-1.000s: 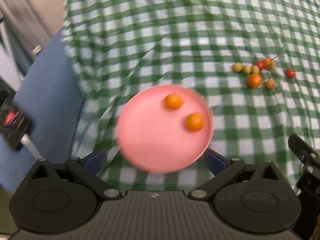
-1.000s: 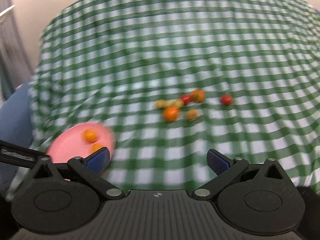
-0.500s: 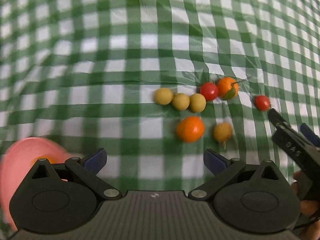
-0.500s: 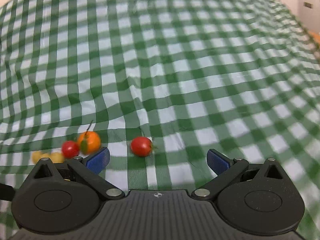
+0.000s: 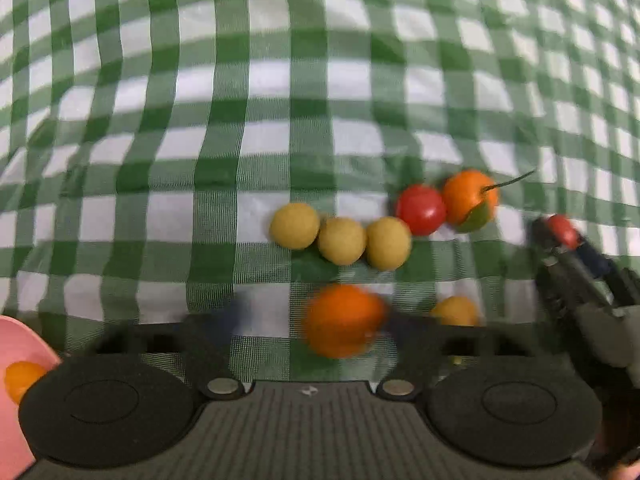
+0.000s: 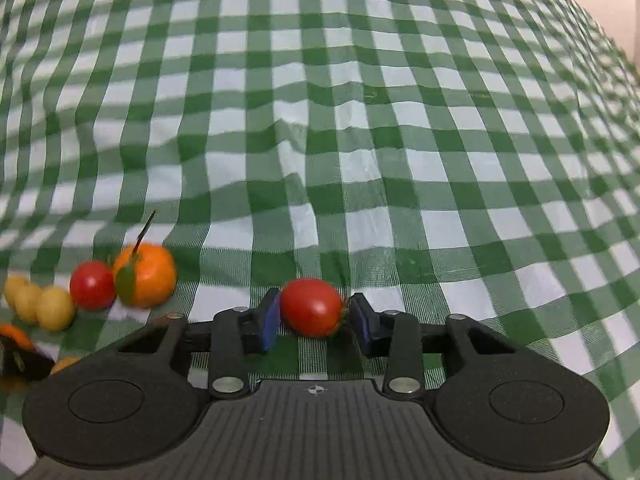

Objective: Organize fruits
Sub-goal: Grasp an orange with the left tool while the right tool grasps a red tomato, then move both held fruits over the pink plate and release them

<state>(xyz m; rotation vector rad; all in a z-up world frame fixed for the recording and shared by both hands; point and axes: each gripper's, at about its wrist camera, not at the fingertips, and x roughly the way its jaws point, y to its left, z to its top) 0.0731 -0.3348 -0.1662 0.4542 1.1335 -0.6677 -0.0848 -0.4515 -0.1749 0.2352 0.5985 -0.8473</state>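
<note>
On the checked cloth my left gripper point(image 5: 316, 316) is closing, blurred, around a loose orange point(image 5: 342, 320). Its left pad smear still stands apart from the fruit. My right gripper point(image 6: 314, 312) is closing on a red tomato point(image 6: 312, 307), and both blue pads touch it; the left wrist view shows the same right gripper point(image 5: 568, 248). Beyond lie three yellow fruits point(image 5: 342, 240), a second tomato point(image 5: 420, 210) and a stemmed orange with a leaf point(image 5: 470, 198). A small yellow-orange fruit point(image 5: 456, 312) sits just right of my left fingers.
A pink plate point(image 5: 16, 344) with an orange point(image 5: 22, 376) on it shows at the lower left edge. The green-and-white cloth point(image 6: 360, 120) is wrinkled and stretches far beyond the fruits. A pale wall point(image 6: 628, 8) shows at the upper right.
Both grippers swung from the pink plate over to the fruit cluster and dropped lower. Their jaws, wide before, have drawn in: the right around the tomato, the left beside the orange.
</note>
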